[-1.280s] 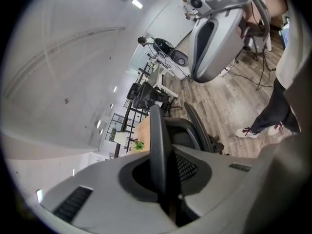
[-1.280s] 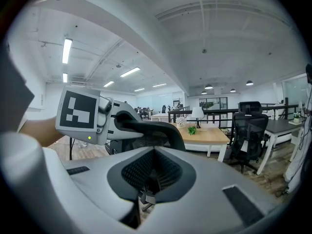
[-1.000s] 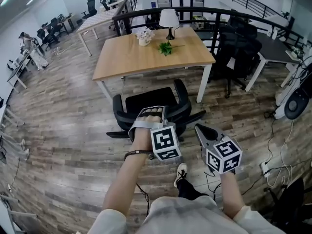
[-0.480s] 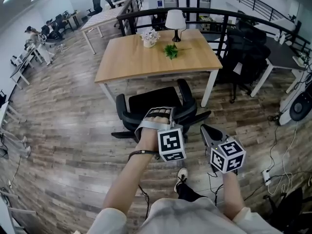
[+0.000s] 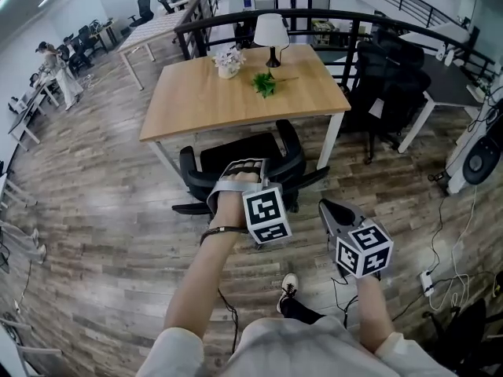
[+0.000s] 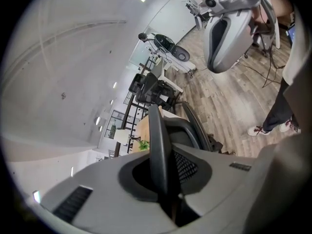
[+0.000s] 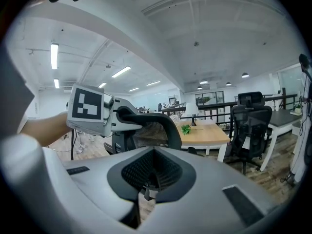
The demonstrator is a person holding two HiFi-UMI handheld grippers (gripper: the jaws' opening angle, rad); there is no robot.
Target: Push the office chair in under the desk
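Observation:
A black office chair (image 5: 245, 152) stands at the near edge of the wooden desk (image 5: 236, 94), its seat front at the desk's rim. My left gripper (image 5: 240, 168) is shut on the top rim of the chair's mesh backrest. In the left gripper view that black rim (image 6: 157, 145) runs between the jaws of the left gripper (image 6: 165, 191). My right gripper (image 5: 324, 206) hovers shut and empty to the right of the chair, apart from it. In the right gripper view the backrest (image 7: 155, 128) and the left gripper (image 7: 123, 117) show ahead of the right gripper (image 7: 150, 182).
On the desk stand a white lamp (image 5: 272, 31), a flower pot (image 5: 229, 60) and a green sprig (image 5: 265, 83). Black chairs (image 5: 391, 85) crowd the right by another desk. Cables (image 5: 440, 277) lie on the floor at the right. My shoe (image 5: 288, 287) is below.
The chair has rolled toward the desk with my left gripper on its backrest. My right gripper has moved forward alongside it.

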